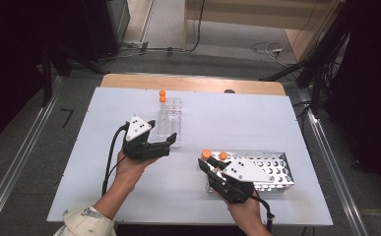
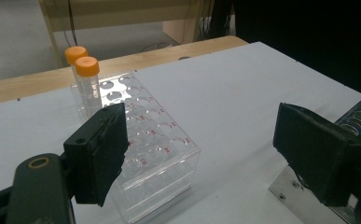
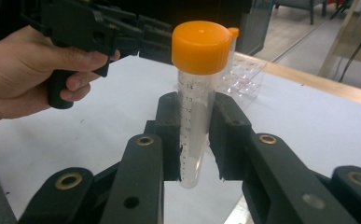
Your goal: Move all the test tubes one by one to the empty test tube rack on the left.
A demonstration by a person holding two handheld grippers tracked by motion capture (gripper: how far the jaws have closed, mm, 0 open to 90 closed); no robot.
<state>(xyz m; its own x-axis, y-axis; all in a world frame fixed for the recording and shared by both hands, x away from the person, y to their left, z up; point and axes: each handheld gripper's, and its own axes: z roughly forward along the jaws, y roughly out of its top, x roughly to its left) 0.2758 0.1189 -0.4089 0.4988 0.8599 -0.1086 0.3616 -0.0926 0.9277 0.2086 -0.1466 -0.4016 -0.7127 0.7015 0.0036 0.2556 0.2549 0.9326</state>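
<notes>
Two orange-capped tubes are already standing in the clear rack, upper centre. The right gripper is pinching a third tube, lower right; the left gripper is waiting, spread.

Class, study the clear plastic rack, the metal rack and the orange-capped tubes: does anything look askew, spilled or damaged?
Nothing stands out. Two orange-capped tubes stand upright at the far end of the clear plastic rack, which sits flat on the white table. The right gripper holds a third clear tube upright beside the perforated metal rack. No spill.
</notes>
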